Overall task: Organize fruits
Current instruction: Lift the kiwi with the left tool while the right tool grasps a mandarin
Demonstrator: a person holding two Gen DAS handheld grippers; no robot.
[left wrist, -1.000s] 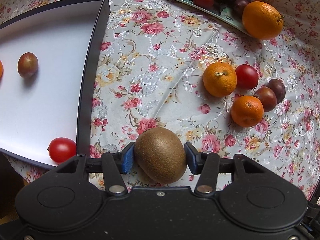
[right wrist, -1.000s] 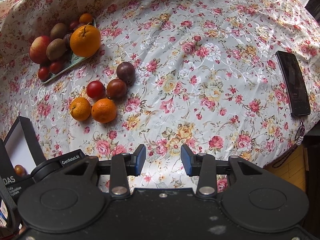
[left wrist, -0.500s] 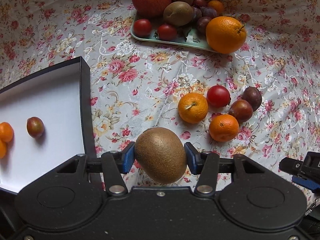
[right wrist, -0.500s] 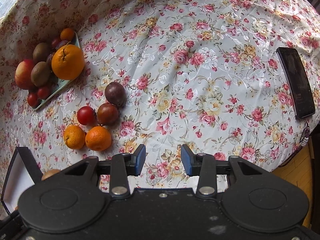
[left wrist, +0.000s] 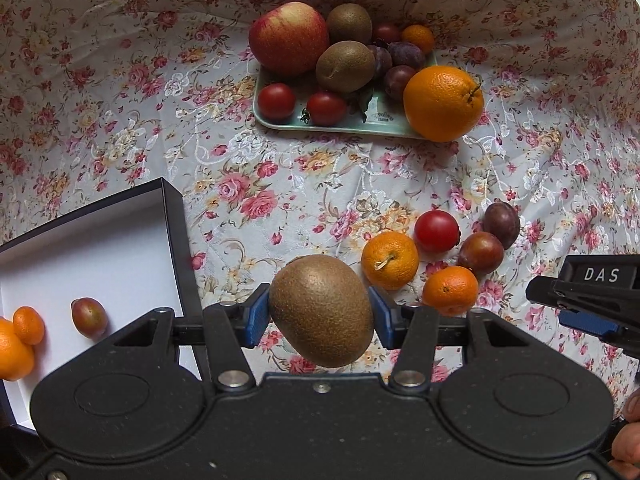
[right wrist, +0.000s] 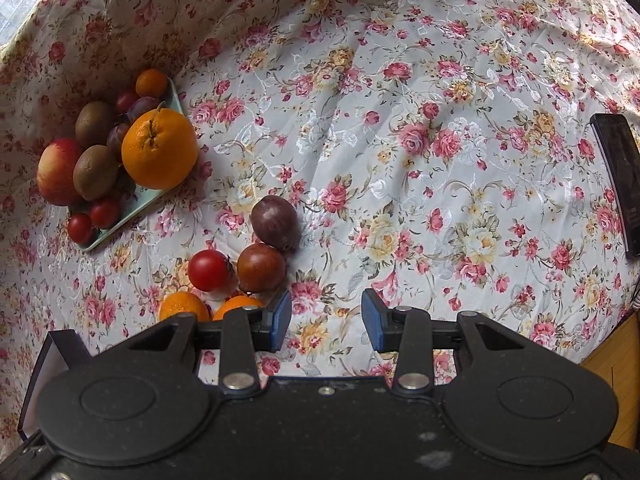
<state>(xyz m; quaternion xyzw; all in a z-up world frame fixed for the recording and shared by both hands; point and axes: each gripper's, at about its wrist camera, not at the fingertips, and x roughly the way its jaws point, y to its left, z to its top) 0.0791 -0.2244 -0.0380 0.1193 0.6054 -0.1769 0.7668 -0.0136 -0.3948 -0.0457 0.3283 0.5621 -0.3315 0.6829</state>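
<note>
Left gripper (left wrist: 320, 314) has its blue pads clamped on either side of a fuzzy brown kiwi (left wrist: 322, 310), held up above the floral tablecloth (left wrist: 280, 184), just off the right wall of the black box with the white inside (left wrist: 120, 248). That box sits at the cloth's left edge, and in it you can see a small reddish-green plum (left wrist: 89, 317), a little orange kumquat-looking fruit (left wrist: 28, 325) and part of a bigger orange fruit (left wrist: 14, 354) cut off by the frame.

Right gripper (right wrist: 326, 322) is holding nothing, jaws spread wide, hovering over bare cloth toward the near edge. It also pokes into the left camera's view from the right side.

Loose pile in the middle of the cloth, all bunched together: two small mandarins (left wrist: 390, 260) (left wrist: 450, 291), a red cherry tomato (left wrist: 436, 231), a brownish-red plum (left wrist: 480, 253) and a dark purple plum (left wrist: 501, 225). From the right wrist view the mandarins are mostly hidden behind the gripper body.

Toward the far edge there's a pale green rectangular tray (left wrist: 360, 126) loaded up: a big red-yellow apple (left wrist: 289, 38), two more brown kiwis (left wrist: 345, 66) (left wrist: 349, 23), two red tomatoes (left wrist: 276, 102) (left wrist: 326, 109), a few dark plums (left wrist: 404, 56), a tiny orange one at the back (left wrist: 418, 38), and a large navel orange (left wrist: 442, 103) sitting at the tray's right corner, half hanging over the rim.

A black phone (right wrist: 618, 176) lies flat near the right edge of the cloth.
</note>
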